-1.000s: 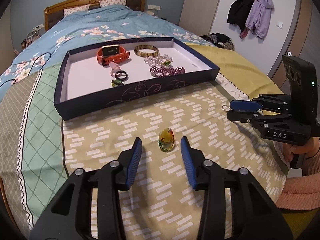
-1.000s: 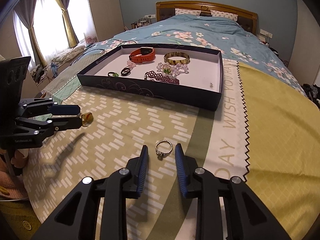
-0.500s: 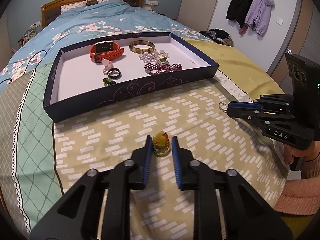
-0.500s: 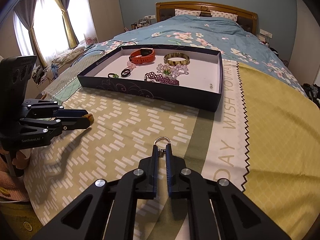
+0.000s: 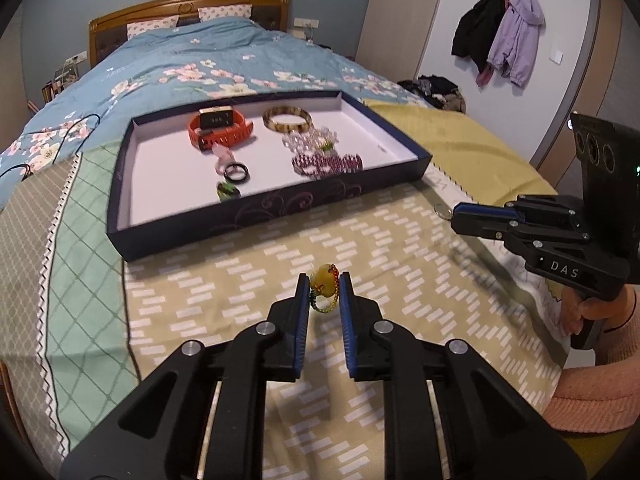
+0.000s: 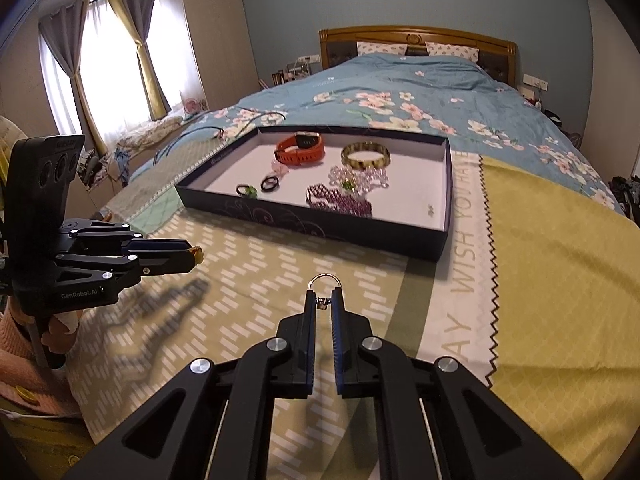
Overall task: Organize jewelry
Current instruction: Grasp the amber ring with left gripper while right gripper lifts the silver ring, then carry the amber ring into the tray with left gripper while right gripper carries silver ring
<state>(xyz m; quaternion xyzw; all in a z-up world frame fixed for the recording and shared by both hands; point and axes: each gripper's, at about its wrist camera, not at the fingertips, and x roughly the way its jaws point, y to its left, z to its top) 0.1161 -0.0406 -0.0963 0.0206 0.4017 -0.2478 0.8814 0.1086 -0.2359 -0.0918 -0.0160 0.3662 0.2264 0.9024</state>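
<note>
My left gripper [image 5: 324,286] is shut on a yellow bead ring [image 5: 323,283] with a small beaded loop and holds it just above the patterned blanket. It also shows in the right wrist view [image 6: 192,254]. My right gripper [image 6: 322,300] is shut on a silver ring [image 6: 325,278], lifted off the blanket; it shows at the right of the left wrist view [image 5: 450,212]. The dark blue tray [image 5: 256,220] with a white floor lies ahead, also in the right wrist view [image 6: 320,228].
In the tray lie an orange watch [image 5: 218,128], an amber bangle [image 5: 287,118], a clear bead bracelet [image 5: 310,140], a purple bead bracelet [image 5: 328,164], a black ring [image 5: 237,172] and a green ring [image 5: 228,190]. The bed stretches beyond the tray to a wooden headboard [image 6: 416,38].
Both grippers closed on their pieces: the left on the yellow bead ring, the right on the silver ring. Both then lifted off the blanket and moved toward the tray.
</note>
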